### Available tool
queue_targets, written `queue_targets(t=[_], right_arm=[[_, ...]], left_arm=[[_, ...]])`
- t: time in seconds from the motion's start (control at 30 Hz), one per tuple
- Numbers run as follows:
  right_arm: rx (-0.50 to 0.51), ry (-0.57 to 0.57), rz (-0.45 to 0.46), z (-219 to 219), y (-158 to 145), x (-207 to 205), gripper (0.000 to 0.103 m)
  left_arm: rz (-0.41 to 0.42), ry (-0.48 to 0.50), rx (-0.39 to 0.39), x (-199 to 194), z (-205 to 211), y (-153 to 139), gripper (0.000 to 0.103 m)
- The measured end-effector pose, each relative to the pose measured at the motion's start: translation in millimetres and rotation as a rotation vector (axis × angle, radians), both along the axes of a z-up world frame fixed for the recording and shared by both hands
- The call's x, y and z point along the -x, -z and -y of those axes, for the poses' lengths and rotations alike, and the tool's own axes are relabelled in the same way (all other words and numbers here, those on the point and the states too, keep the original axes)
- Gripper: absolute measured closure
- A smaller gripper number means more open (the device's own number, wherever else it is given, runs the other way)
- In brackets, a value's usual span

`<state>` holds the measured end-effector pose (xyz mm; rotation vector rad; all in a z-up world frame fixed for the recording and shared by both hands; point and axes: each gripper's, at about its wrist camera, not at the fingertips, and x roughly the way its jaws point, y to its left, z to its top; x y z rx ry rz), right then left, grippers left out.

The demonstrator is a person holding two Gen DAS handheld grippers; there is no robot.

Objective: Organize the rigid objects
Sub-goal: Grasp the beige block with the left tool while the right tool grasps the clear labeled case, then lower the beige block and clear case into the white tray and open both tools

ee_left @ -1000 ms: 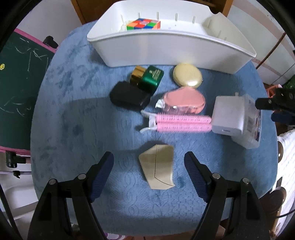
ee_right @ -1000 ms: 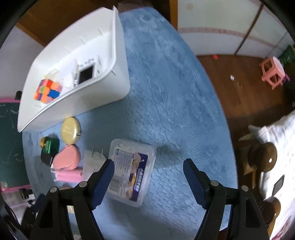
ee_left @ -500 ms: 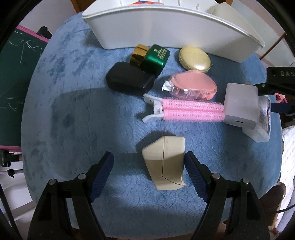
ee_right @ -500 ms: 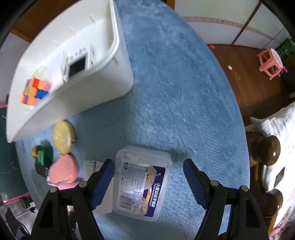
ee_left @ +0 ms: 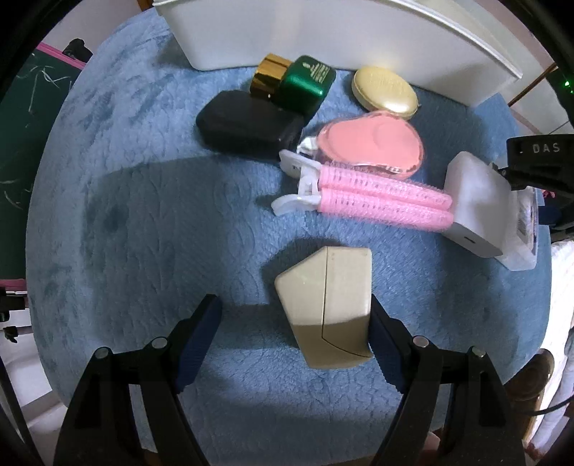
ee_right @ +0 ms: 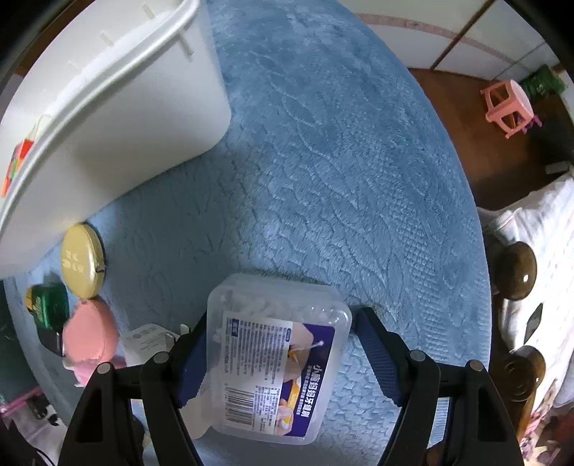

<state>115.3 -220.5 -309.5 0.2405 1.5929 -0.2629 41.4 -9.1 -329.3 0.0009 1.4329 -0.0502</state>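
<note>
My left gripper (ee_left: 292,333) is open over the blue cloth, its fingers on either side of a beige angular case (ee_left: 326,304), which lies nearer the right finger. My right gripper (ee_right: 280,344) is open around a clear plastic box with a blue label (ee_right: 276,362); the box sits between the fingers, close to both. The white bin (ee_left: 323,32) stands at the back, with a coloured cube (ee_right: 16,161) inside it. Loose on the cloth lie a black case (ee_left: 247,125), a green bottle with gold cap (ee_left: 301,84), a gold oval compact (ee_left: 385,93), a pink heart case (ee_left: 373,143), pink hair rollers (ee_left: 376,200) and a white charger (ee_left: 473,211).
The round table's blue cloth (ee_right: 340,143) ends close on the right, with wooden floor and a pink stool (ee_right: 509,104) beyond. A green chalkboard (ee_left: 14,150) stands at the left. The right gripper's body (ee_left: 538,161) shows at the left wrist view's right edge.
Both grippers have come down and forward. The beige case now lies between the left fingers, and the clear box has come between the right fingers. Neither has closed.
</note>
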Motion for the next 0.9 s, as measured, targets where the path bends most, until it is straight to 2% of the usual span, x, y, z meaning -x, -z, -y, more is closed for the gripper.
queue_targets(t=[0.07,0.1,0.2,0.23,0.27,0.33,0.43,0.6,0.7,0.9], right_arm=[[-0.003,-0.002,0.006,-2.7,-1.9,1.2,0.031],[-0.004,-0.008,0.010,-5.9,-3.3,3.5,0.038],[-0.006,-0.023,0.016,-13.1,-7.6,12.1,0.040],[-0.007,-0.020,0.020,-12.5,-9.0,15.0,0.040],[-0.008,-0.017,0.026,-11.7,-10.7,18.7,0.040],[-0.010,-0.015,0.033,-8.0,-12.1,27.0,0.040],[-0.027,-0.018,0.038,-6.5,-16.5,36.2,0.040],[-0.044,-0.050,0.076,-2.9,-35.4,51.3,0.040],[-0.068,-0.065,0.107,-0.5,-49.2,55.9,0.040],[-0.112,-0.113,0.206,-2.0,-100.1,62.5,0.040]], left_arm=[[0.009,0.005,-0.012,1.6,3.1,1.8,0.022],[0.013,0.005,-0.014,2.6,3.9,2.7,0.022],[0.025,0.000,-0.005,3.2,6.4,4.0,0.024],[0.031,0.001,0.008,3.8,5.8,3.5,0.029],[0.039,0.002,0.013,6.4,3.1,-0.3,0.041],[0.054,0.006,0.020,7.4,-0.8,-5.2,0.057],[0.047,-0.017,0.063,9.2,-12.7,-9.1,0.057],[0.067,-0.016,0.090,15.4,-18.2,-25.2,0.057],[0.103,0.004,0.095,17.1,-13.1,-47.7,0.057],[0.209,0.055,0.083,24.1,-5.7,-107.3,0.057]])
